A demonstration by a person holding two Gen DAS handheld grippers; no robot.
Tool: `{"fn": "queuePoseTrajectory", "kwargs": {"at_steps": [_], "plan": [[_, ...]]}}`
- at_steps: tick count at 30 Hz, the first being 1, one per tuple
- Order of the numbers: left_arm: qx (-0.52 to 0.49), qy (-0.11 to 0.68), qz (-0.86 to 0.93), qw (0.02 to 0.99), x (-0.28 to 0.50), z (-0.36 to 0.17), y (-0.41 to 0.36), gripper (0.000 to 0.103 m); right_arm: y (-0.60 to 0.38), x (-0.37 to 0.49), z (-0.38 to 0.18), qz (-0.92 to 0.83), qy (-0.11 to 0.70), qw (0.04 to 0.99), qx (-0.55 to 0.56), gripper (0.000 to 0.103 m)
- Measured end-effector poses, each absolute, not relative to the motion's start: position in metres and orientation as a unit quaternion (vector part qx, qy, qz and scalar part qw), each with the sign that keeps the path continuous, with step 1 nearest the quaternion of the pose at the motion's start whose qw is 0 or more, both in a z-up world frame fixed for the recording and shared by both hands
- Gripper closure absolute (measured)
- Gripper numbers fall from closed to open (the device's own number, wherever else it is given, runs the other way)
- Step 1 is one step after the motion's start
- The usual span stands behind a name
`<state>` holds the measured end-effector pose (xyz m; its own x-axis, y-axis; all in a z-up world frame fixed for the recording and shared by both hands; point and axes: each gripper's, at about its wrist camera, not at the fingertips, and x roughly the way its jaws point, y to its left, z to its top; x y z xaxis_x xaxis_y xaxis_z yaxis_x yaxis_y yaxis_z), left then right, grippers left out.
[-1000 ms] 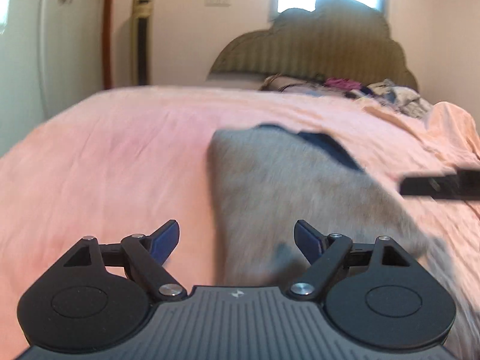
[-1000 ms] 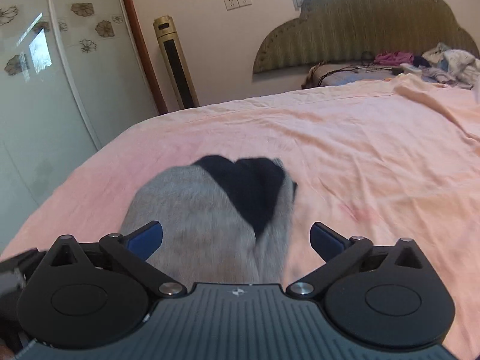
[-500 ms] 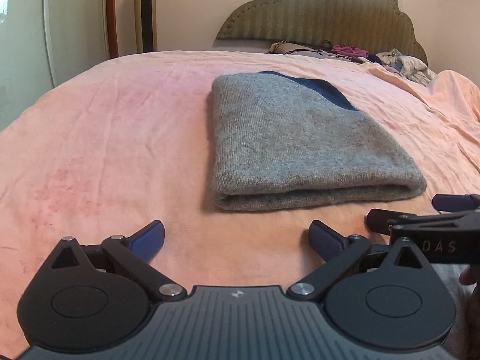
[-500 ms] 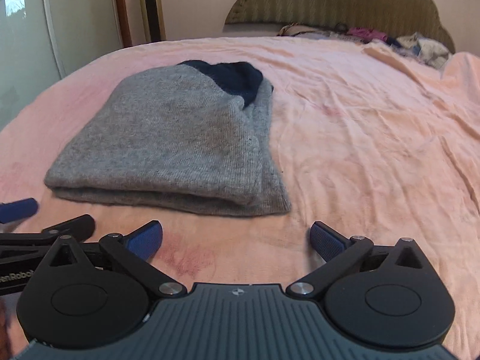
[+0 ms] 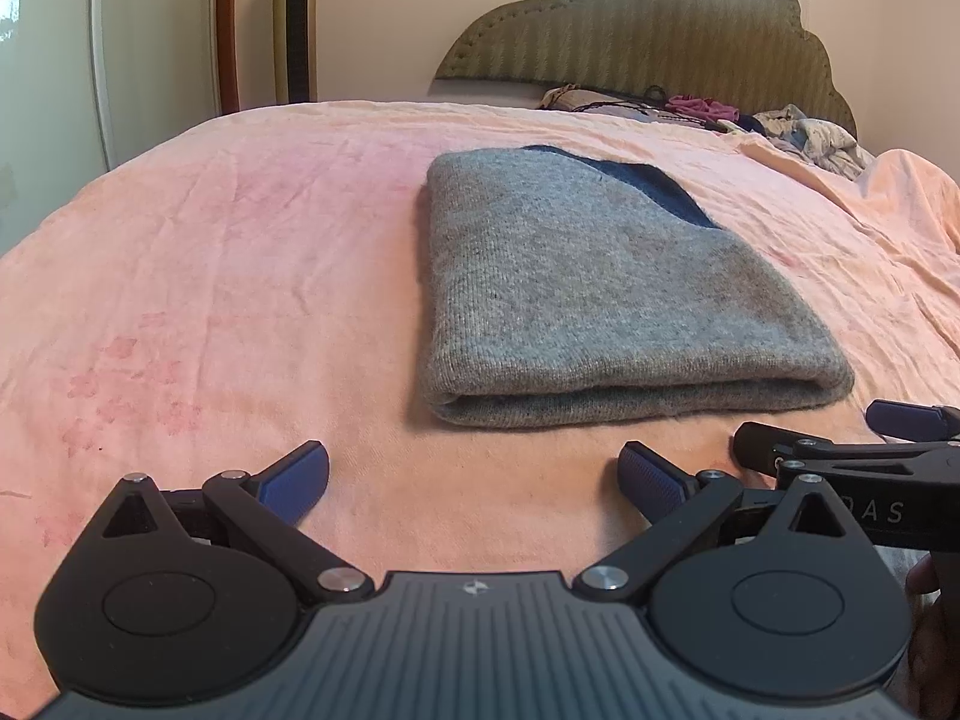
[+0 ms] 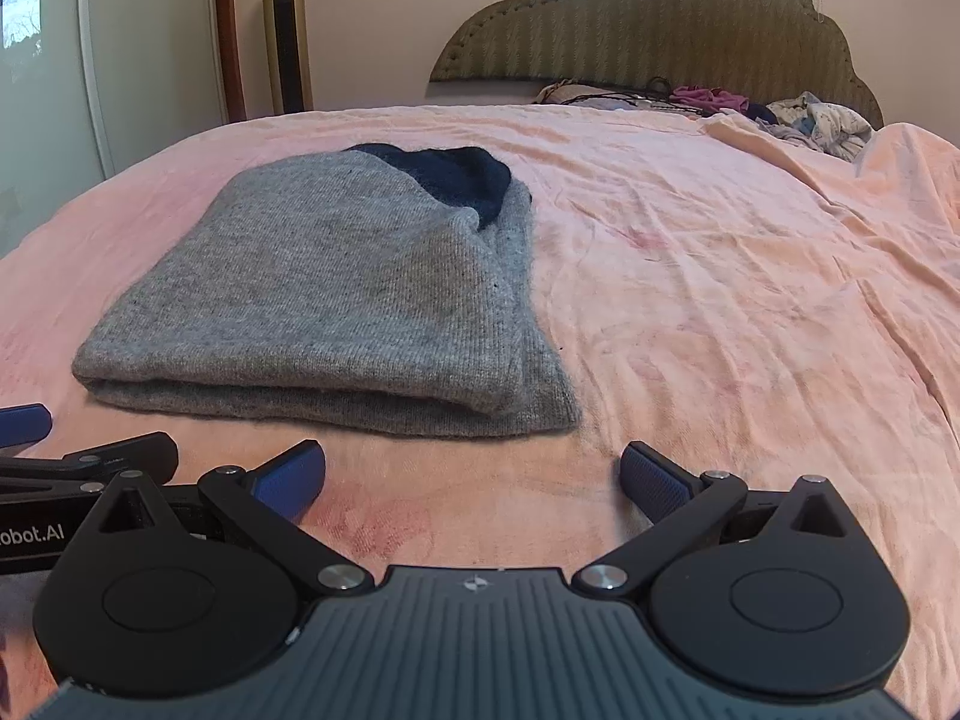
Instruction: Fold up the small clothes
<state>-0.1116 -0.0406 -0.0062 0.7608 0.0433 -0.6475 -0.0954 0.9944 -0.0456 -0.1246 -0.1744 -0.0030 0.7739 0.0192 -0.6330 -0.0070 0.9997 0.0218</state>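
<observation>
A grey knit garment (image 5: 594,294) with a dark blue part at its far end lies folded flat on the pink bedspread (image 5: 240,276). It also shows in the right wrist view (image 6: 336,294). My left gripper (image 5: 474,477) is open and empty, a little short of the garment's near folded edge. My right gripper (image 6: 474,477) is open and empty, just short of the garment's near right corner. The right gripper's side shows at the right edge of the left wrist view (image 5: 852,456). The left gripper's side shows at the left edge of the right wrist view (image 6: 84,456).
A pile of loose clothes (image 6: 804,120) lies at the bed's far right by the padded headboard (image 6: 648,30). A tall tower fan (image 6: 288,30) and a white wardrobe (image 6: 54,60) stand at the left wall.
Both grippers have drawn back from the garment toward the near side of the bed. The garment now lies folded and still, no longer blurred or under the fingers.
</observation>
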Motion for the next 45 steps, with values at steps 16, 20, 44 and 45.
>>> {"fn": "queuePoseTrajectory", "kwargs": {"at_steps": [16,20,44,45], "plan": [[-0.035,0.359,0.034,0.932,-0.1064,-0.0032,-0.0385,0.000,-0.1741,-0.1238,-0.0033,0.005,0.335,0.942,0.010,0.000],[-0.035,0.358,0.035,0.933,-0.1064,-0.0032,-0.0387,0.000,-0.1741,-0.1237,-0.0033,0.005,0.335,0.942,0.010,0.000],[-0.035,0.357,0.035,0.933,-0.1068,-0.0037,-0.0386,0.000,-0.1741,-0.1238,-0.0031,0.005,0.335,0.942,0.010,0.000],[-0.035,0.357,0.035,0.933,-0.1068,-0.0037,-0.0386,0.000,-0.1742,-0.1239,-0.0031,0.005,0.335,0.942,0.010,0.000]]}}
